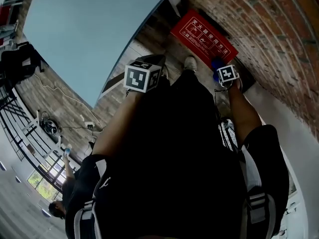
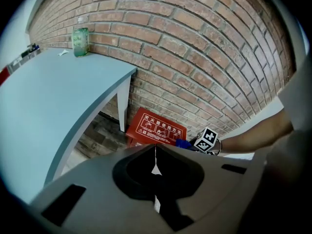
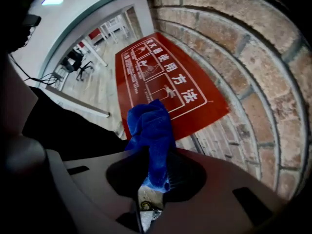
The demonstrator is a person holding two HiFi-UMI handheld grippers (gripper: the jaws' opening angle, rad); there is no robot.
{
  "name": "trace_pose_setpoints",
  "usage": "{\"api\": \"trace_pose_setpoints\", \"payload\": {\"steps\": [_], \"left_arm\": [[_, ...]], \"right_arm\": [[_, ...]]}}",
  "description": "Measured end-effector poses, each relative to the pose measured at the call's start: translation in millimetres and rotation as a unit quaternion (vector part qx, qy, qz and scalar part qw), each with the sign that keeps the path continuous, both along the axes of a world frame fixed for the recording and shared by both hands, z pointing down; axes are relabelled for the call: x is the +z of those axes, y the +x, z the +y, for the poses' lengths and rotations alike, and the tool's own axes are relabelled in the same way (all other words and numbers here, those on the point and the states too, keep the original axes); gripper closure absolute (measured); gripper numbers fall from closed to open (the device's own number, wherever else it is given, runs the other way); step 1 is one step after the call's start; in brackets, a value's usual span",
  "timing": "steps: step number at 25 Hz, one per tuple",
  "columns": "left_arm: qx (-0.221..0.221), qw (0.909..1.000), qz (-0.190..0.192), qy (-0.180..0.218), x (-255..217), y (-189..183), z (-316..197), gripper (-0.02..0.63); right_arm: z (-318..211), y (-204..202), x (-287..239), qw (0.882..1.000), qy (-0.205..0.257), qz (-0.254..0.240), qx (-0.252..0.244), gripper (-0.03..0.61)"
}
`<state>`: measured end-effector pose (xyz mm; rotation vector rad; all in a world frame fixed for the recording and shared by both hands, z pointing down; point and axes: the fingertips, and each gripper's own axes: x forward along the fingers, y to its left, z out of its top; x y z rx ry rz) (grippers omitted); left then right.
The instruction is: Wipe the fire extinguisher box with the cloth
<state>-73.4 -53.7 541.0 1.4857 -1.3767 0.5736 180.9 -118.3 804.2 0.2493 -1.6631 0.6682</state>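
The red fire extinguisher box [image 1: 204, 38] stands on the floor against the brick wall, with white printed instructions on its top face [image 3: 165, 79]. My right gripper [image 3: 153, 177] is shut on a blue cloth [image 3: 150, 128], which hangs bunched over the box's near edge. In the head view the blue cloth [image 1: 217, 63] sits at the box's corner, just ahead of the right gripper's marker cube [image 1: 227, 73]. My left gripper [image 2: 155, 155] is shut on nothing and held back from the red box [image 2: 157, 128]. Whether the cloth touches the box is unclear.
A light blue table [image 2: 44, 96] stands left of the box, its white leg [image 2: 123, 104] close by; a green bottle [image 2: 80, 40] stands on it by the brick wall [image 2: 204, 48]. A person's dark clothed legs [image 1: 179, 148] fill the lower head view. Cables [image 1: 60, 96] lie on the wood floor.
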Motion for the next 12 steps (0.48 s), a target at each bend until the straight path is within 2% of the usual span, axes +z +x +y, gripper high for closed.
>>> {"api": "trace_pose_setpoints", "payload": {"steps": [2,4,9,12], "left_arm": [[0.013,0.9999,-0.003,0.009,-4,-6,2,0.603],[0.038,0.9989,-0.003,0.029,-9,-9,-1,0.603],[0.097,0.9924,0.006,0.075,-37,-17,2,0.603],[0.124,0.9864,0.011,0.107,-56,-20,11,0.603]], "right_arm": [[-26,21,-1,0.995,0.078,0.052,0.041,0.495],[-33,26,-12,0.986,0.118,0.066,0.094,0.495],[0,-6,-71,0.964,0.172,0.005,0.202,0.495],[23,-39,-110,0.940,0.202,-0.071,0.267,0.495]]}}
